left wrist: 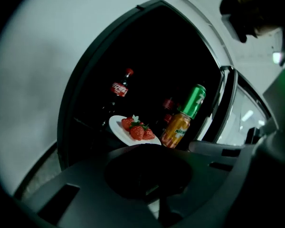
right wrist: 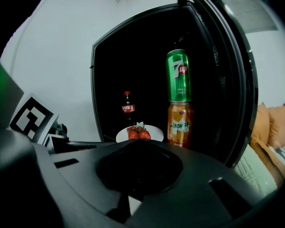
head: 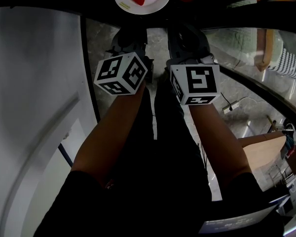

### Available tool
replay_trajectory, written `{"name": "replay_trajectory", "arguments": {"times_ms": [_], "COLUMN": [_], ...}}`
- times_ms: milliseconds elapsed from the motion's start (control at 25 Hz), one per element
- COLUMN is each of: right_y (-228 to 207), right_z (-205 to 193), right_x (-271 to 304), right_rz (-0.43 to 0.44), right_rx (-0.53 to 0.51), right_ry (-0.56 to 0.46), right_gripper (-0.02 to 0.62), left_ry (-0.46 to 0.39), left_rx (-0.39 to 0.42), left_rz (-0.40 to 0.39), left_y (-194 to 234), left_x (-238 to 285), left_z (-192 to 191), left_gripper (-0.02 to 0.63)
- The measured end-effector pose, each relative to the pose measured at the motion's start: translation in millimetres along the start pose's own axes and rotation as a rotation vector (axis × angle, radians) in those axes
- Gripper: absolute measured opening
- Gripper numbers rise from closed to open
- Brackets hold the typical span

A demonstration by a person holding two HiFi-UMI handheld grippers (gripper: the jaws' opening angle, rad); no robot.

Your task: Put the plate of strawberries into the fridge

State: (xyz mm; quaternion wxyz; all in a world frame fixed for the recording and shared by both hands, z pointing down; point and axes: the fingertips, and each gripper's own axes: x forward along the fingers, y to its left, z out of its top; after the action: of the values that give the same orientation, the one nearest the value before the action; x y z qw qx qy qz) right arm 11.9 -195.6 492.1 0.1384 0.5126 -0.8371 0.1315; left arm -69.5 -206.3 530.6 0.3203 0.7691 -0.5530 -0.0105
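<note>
Fingers (left wrist: pixel 80 189) together, empty; plate of strawberries (head: pixel 126 5) lies flat inside fridge (right wrist: pixel 133 56).

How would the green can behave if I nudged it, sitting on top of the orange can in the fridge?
The green can probably tips easily: tall, narrow, standing upright on the orange can. If it fell it would likely roll, being round, perhaps onto the plate beside the stack.
</note>
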Motion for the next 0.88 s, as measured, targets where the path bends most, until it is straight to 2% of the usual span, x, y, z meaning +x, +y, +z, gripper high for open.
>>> {"name": "replay_trajectory", "arguments": {"times_ms": [120,240,400,880], "right_y": [-1.4,-1.8,-0.9,-6.7], "right_z": [-1.2,-1.8,-5.3,-5.7], "right_x": [0.1,0.2,1.8,7.5], "right_rz": [-0.002,-0.003,0.0,-0.01], "right_rx": [0.0,0.002,0.004,0.009], "right_ry": [0.007,0.009,0.01,0.011], "right_gripper": [0.005,0.005,0.005,0.005], "left_ry": [0.006,0.021,0.036,0.034], "left_rx": [0.245,0.37,0.393,0.415], "left_rz": [0.044,0.062,0.077,0.078], "left_y": [-3.8,-6.6,-4.1,5.7], "left_x": [2.0,4.6,8.3,30.2], "left_z": [2.6,-0.6,-8.0,3.0], "left_gripper": [0.003,0.003,0.003,0.003]}}
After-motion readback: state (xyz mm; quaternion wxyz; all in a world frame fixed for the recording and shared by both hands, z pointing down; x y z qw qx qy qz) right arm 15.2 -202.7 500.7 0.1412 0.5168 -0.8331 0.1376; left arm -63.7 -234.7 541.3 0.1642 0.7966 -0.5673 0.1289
